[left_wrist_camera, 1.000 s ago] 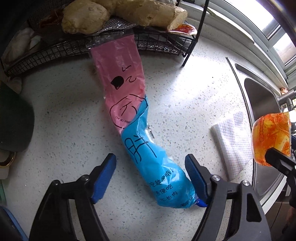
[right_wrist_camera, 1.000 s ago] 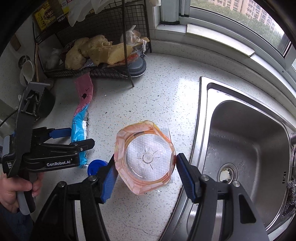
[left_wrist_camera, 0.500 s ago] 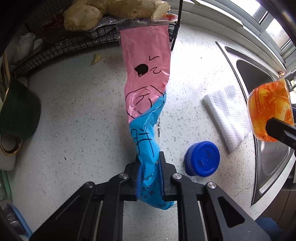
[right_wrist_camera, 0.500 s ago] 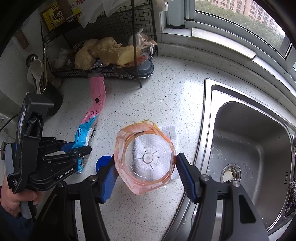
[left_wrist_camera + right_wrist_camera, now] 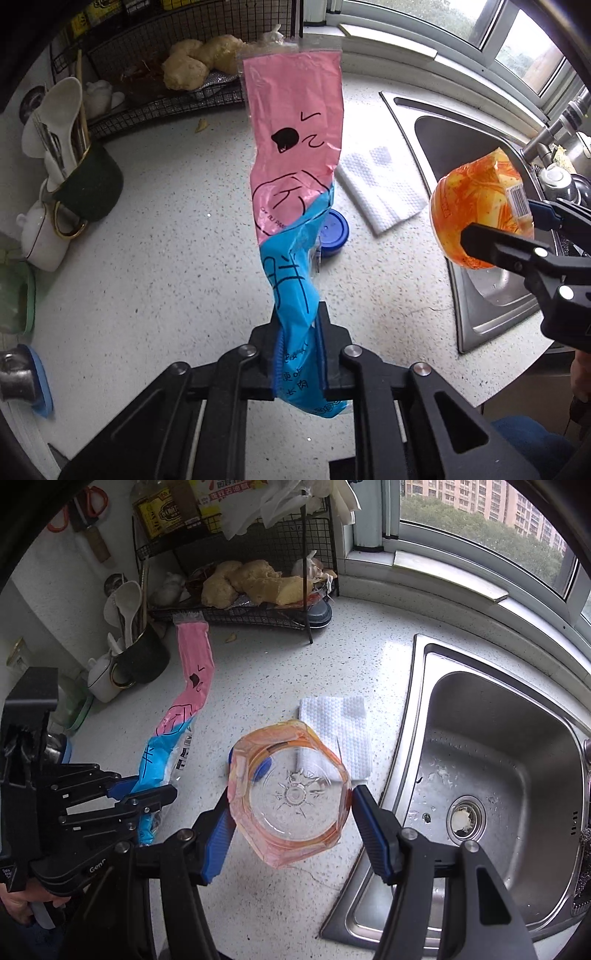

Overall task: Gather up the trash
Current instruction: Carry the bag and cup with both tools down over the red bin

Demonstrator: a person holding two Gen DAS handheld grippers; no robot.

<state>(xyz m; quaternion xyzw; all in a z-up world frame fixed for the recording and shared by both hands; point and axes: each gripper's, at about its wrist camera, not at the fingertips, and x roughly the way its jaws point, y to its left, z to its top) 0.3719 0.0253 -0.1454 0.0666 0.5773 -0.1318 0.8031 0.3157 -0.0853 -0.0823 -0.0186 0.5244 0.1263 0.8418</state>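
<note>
A white speckled kitchen counter (image 5: pixel 369 657) runs beside a steel sink (image 5: pixel 498 746), under a window.

Nearest in the left wrist view, the left gripper (image 5: pixel 300 354) has its jaws almost fully together, and they pinch the blue end of a long pink and blue wrapper (image 5: pixel 291 177). The wrapper is off the counter and stretches away from the jaws, its pink end toward the wire rack (image 5: pixel 236 587). In the right wrist view a hand (image 5: pixel 22 904) holds this gripper at the lower left edge.

The right gripper (image 5: pixel 291 819) has its jaws about half open, and both blue pads press on the sides of a clear plastic jar with an orange label (image 5: pixel 290 794). The jar is held in the air above the counter edge, just beside the sink.

On the counter behind the wrapper lies a blue lid (image 5: pixel 334 232), partly hidden. A little farther lies a folded white paper towel (image 5: pixel 380 188), near the sink rim.

Farther back, a dark cup with spoons (image 5: pixel 86 181) stands next to a small white pot (image 5: pixel 40 236). On the rack's lowest shelf lie pieces of ginger (image 5: pixel 243 581).
</note>
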